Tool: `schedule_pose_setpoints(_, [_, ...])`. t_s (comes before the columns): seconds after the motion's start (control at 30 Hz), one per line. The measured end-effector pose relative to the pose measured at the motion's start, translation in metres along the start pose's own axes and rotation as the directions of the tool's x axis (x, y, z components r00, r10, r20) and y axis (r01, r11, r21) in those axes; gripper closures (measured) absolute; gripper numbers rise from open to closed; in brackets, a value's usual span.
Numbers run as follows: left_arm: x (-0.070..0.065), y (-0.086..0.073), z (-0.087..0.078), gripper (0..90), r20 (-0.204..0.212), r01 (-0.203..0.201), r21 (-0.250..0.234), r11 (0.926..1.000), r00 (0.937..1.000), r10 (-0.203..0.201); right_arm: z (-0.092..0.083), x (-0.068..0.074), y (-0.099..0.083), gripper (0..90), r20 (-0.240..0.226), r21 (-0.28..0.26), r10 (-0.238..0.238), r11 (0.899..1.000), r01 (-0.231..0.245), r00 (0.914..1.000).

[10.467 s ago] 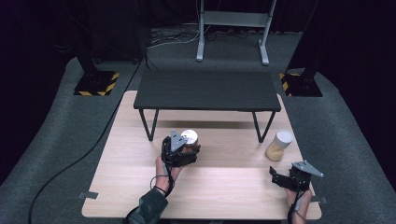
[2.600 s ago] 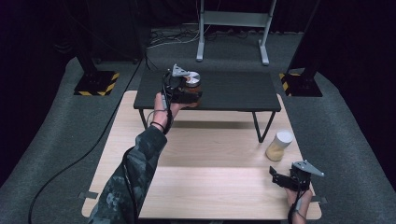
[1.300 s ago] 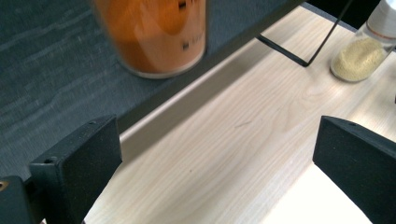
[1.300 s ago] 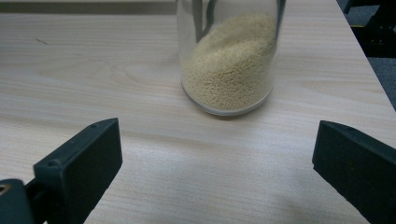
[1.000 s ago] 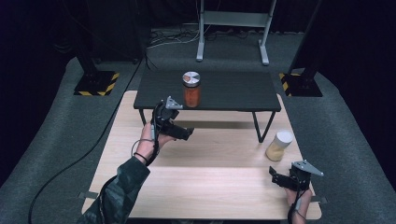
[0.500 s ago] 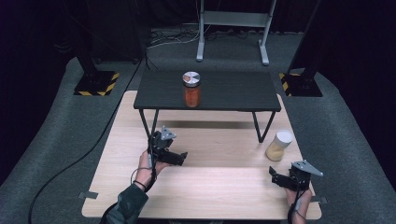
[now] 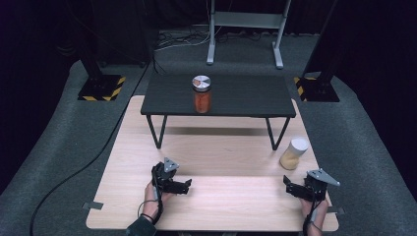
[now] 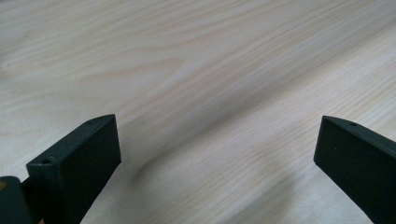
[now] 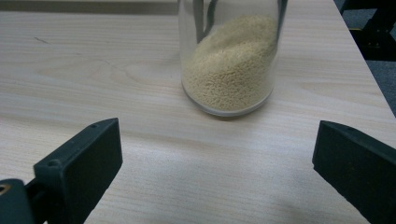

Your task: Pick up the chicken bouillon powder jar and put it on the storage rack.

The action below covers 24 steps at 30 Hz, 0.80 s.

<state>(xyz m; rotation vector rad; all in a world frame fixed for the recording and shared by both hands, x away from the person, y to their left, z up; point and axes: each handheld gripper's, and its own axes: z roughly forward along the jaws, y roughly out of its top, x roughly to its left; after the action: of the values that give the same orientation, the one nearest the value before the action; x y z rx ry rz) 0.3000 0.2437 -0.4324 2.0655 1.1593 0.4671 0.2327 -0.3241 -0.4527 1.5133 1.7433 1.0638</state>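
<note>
Jar of pale grains (image 9: 229,60) — the thing the work now points to — stands upright on the wooden desk (image 7: 221,157) near its right edge, just ahead of the right claw (image 7: 295,188) and apart from it. In the right gripper view that claw's jaws stand wide apart with nothing between them, the jar centred beyond the gap. The left claw (image 7: 179,186) rests low over bare wood at the desk's near left, jaws equally wide and empty. A second jar with orange contents (image 7: 201,95) and a metal lid sits on the small black table (image 7: 172,96) at the far side of the desk.

The likely risk is in the approach: the jar is round, smooth and stands close to the desk's edge, so a claw coming in off-centre could nudge it sideways or tip it — and a grip placed high on the glass might let it slip.

Cut off at the top of the right gripper view is the jar's upper part, so its lid appears there not at all; from above it reads as a white cap. Dark shapes seen through the glass are hard to make out.
</note>
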Motion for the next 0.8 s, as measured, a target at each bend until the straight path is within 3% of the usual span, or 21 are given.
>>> schedule_pose_setpoints(0.2, [-0.008,-0.006,0.002,0.3,-0.04,-0.001,-0.005,1.0,0.9992,0.001,0.0,0.001,0.0,0.4,0.002,0.002,-0.008,1.0,0.008,1.0])
schedule_pose_setpoints(0.3, [-0.008,-0.003,0.004,0.1,-0.038,0.001,0.014,0.9999,0.9993,-0.001,0.001,0.001,0.002,0.4,0.002,0.009,-0.013,1.0,0.013,0.9999])
schedule_pose_setpoints(0.57, [-0.011,-0.004,0.003,0.0,-0.05,-0.014,0.007,0.9999,0.9986,0.015,0.0,0.006,0.0,0.0,0.027,0.002,-0.011,1.0,0.011,0.9996])
schedule_pose_setpoints(0.8, [-0.017,-0.006,0.002,0.2,-0.069,-0.038,0.0,0.9993,0.9969,0.038,0.002,0.023,0.003,0.0,0.088,0.022,-0.072,0.997,0.071,0.9935])
